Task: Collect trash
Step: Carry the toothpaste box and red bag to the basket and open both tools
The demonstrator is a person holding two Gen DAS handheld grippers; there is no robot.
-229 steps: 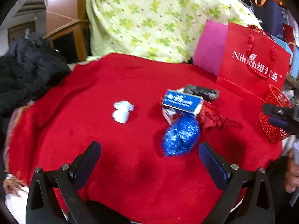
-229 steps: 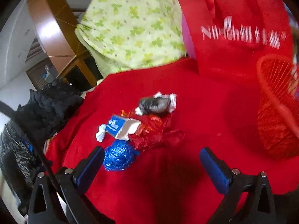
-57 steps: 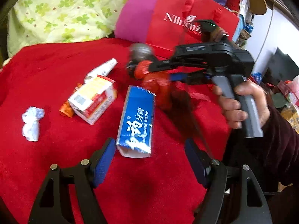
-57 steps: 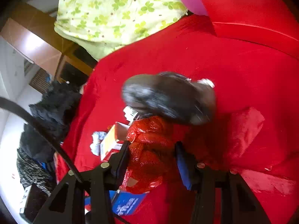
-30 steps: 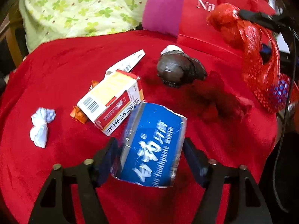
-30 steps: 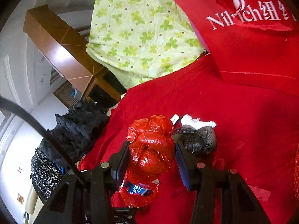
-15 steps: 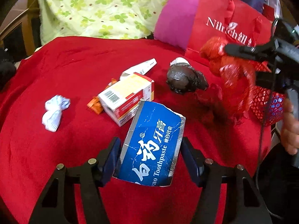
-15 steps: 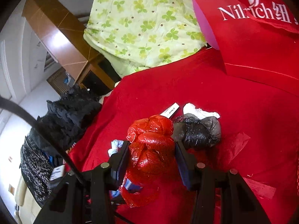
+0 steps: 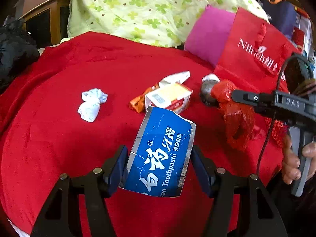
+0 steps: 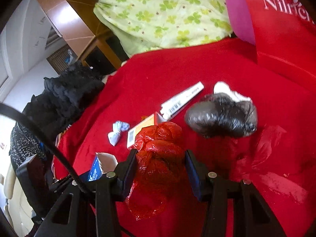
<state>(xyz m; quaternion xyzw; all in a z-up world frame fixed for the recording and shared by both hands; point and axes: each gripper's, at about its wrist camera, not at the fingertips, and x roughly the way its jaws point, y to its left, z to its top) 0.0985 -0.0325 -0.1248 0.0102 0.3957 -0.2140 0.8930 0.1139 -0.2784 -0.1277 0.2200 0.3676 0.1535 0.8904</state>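
My left gripper (image 9: 158, 165) is shut on a blue toothpaste box (image 9: 161, 154), held above the red cloth. My right gripper (image 10: 160, 165) is shut on a crumpled red plastic bag (image 10: 158, 148); from the left wrist view that bag (image 9: 235, 114) hangs off the right gripper at the right. On the cloth lie a white paper wad (image 9: 91, 103), a yellow and red carton (image 9: 169, 96), an orange wrapper (image 9: 138, 103), a flat white box (image 10: 181, 99) and a black plastic bundle (image 10: 221, 116).
A red paper shopping bag (image 9: 254, 51) and a pink cushion (image 9: 209, 35) stand at the table's back right. A red mesh basket (image 9: 276, 130) shows behind the right gripper. A green flowered cloth (image 9: 154, 9) hangs behind; a black coat (image 9: 13, 49) lies at left.
The left gripper has lifted the toothpaste box further and swung left. The right gripper has come down with the red bag, closer to the black bundle.
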